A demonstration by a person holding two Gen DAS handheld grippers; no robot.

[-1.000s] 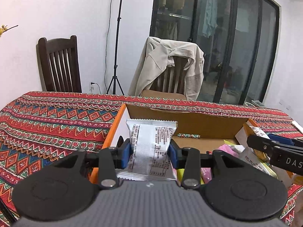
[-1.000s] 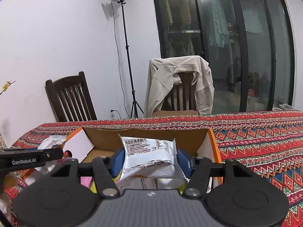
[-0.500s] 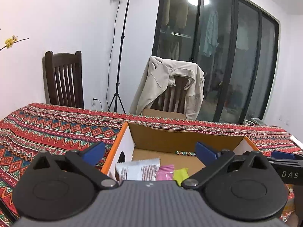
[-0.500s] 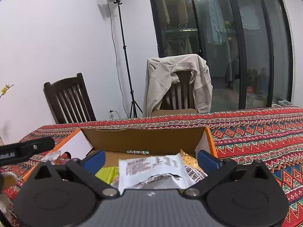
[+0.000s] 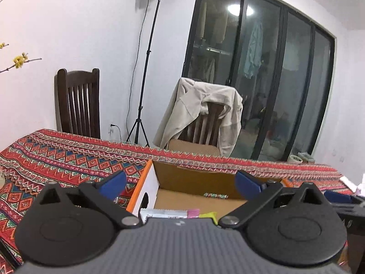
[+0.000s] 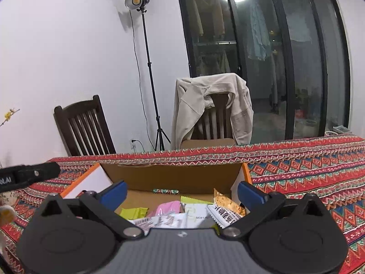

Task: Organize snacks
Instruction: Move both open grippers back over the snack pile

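Note:
An open cardboard box (image 5: 194,179) with orange rims stands on the patterned tablecloth; it also shows in the right wrist view (image 6: 173,174). Inside lie several snack packets: white (image 6: 173,220), pink (image 6: 167,207), yellow-green (image 6: 133,212) and an orange-and-white one (image 6: 224,209). A small green-and-red candy (image 5: 215,195) lies by the back wall. My left gripper (image 5: 180,183) is open and empty above the box's left part. My right gripper (image 6: 181,193) is open and empty above the box's right part.
The tablecloth (image 5: 57,157) covers the table around the box. Two wooden chairs stand behind the table, one (image 5: 78,105) bare, one draped with a beige jacket (image 5: 203,111). A light stand (image 5: 146,68) is by the wall. The left gripper's body (image 6: 27,174) shows at the right view's left edge.
Both grippers opened and let their white snack packets drop into the box, then rose and tilted up a little above it.

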